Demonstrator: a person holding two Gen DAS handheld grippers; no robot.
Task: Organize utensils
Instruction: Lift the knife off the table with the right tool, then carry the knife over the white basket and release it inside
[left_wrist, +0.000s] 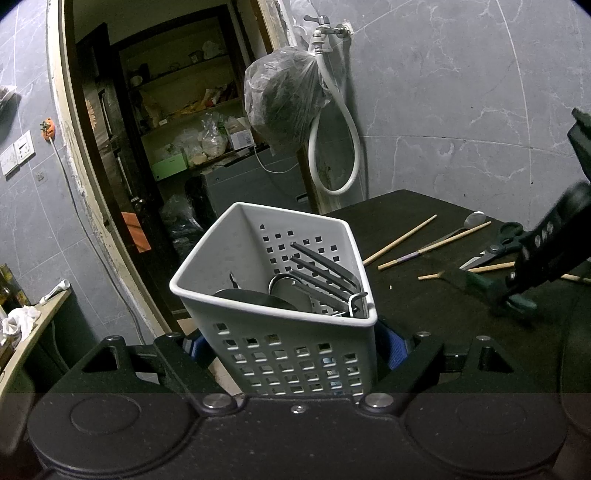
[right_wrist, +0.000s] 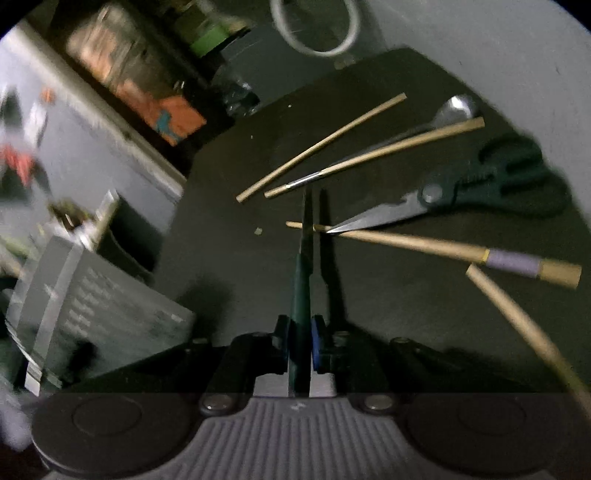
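**Lower centre: basket and knife gripped**

Lower centre, left gripper (left_wrist: 291, 354) clamps the basket (left_wrist: 273, 295), its utensils part-hidden. Right gripper (right_wrist: 300, 343) clenches a green-handled knife (right_wrist: 303, 266), blade edge-on. Chopsticks (right_wrist: 321, 147), scissors (right_wrist: 461, 195), and a half-hidden spoon (right_wrist: 456, 107) lie on the table (right_wrist: 369, 295).

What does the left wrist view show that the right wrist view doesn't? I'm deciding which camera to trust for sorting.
Only the left wrist view shows what is inside the white basket held by the left claw: dark utensils, plus the tap and hanging bag. Only the right wrist view shows the right claw shut on a green-handled tool up close. Both show the dark table, the chopsticks, the spoon and the scissors.
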